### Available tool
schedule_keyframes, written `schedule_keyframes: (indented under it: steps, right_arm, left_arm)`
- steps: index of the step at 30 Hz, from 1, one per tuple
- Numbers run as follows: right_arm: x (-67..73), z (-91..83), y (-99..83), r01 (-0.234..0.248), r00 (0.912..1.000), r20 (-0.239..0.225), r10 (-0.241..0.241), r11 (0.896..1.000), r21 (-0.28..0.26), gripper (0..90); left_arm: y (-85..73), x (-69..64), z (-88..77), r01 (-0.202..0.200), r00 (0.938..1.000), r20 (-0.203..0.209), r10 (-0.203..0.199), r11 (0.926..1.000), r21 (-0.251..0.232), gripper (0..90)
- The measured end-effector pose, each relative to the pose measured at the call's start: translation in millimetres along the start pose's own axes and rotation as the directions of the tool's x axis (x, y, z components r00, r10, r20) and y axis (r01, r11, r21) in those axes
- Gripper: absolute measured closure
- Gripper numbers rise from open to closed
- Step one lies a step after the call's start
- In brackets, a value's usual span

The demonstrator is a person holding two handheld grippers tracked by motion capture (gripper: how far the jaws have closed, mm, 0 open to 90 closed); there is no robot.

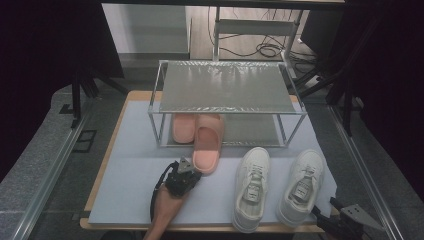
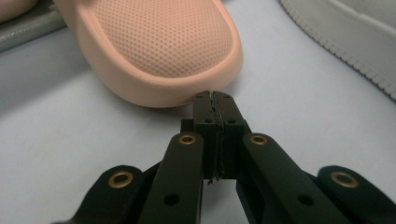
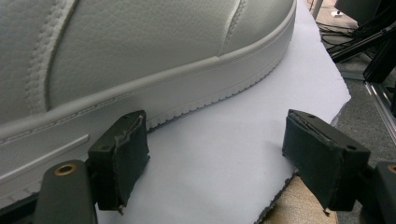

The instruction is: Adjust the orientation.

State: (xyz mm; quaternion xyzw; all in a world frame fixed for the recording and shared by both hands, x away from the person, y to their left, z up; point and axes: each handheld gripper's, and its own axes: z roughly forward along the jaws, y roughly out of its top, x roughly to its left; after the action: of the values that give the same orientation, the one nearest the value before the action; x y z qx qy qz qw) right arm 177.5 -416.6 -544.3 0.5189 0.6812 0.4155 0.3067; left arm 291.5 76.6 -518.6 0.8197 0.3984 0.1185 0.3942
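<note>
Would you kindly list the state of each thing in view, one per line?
Left tool: shut, empty, tips at the near slipper's toe.
Right tool: open, empty, beside the right sneaker.
Near slipper: upright, half out of the rack.
Far slipper: upright, on the lower shelf.
Left sneaker: upright, laced.

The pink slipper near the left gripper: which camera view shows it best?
The high view: the pink slipper shows whole, half out of the rack's lower shelf. The left gripper view gives only its rounded end, close beyond the shut jaws of the left gripper.
</note>
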Motion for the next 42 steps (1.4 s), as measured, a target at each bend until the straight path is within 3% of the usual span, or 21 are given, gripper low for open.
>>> schedule_keyframes:
  steps: [8,13,18,35,42]
  right_arm:
    - [-0.1,0.0,-0.1,0.0,1.0,0.0,0.0,1.0,-0.001,22.1]
    - [-0.1,0.0,-0.3,0.001,1.0,-0.001,-0.001,1.0,-0.002,22.1]
    - [-0.2,0.0,-0.4,0.001,1.0,-0.001,-0.001,1.0,-0.003,22.1]
    - [0.1,0.1,-0.8,0.001,1.0,0.0,-0.001,1.0,-0.007,22.1]
    - [0.1,0.0,-0.6,0.002,1.0,0.0,-0.002,1.0,-0.004,22.1]
  left_arm:
    - [10.1,-1.4,-0.9,0.002,1.0,0.001,-0.002,0.9989,-0.046,88.1]
    - [14.0,-7.9,1.5,-0.018,0.9997,0.014,0.018,0.9984,-0.053,87.4]
    - [18.1,-8.7,8.2,-0.013,0.9999,0.009,0.014,0.998,-0.062,87.4]
    - [27.3,11.0,24.4,0.038,0.9992,-0.008,-0.039,0.995,-0.092,88.4]
    - [34.5,17.0,31.8,0.028,0.9992,-0.027,-0.031,0.9965,-0.079,88.4]
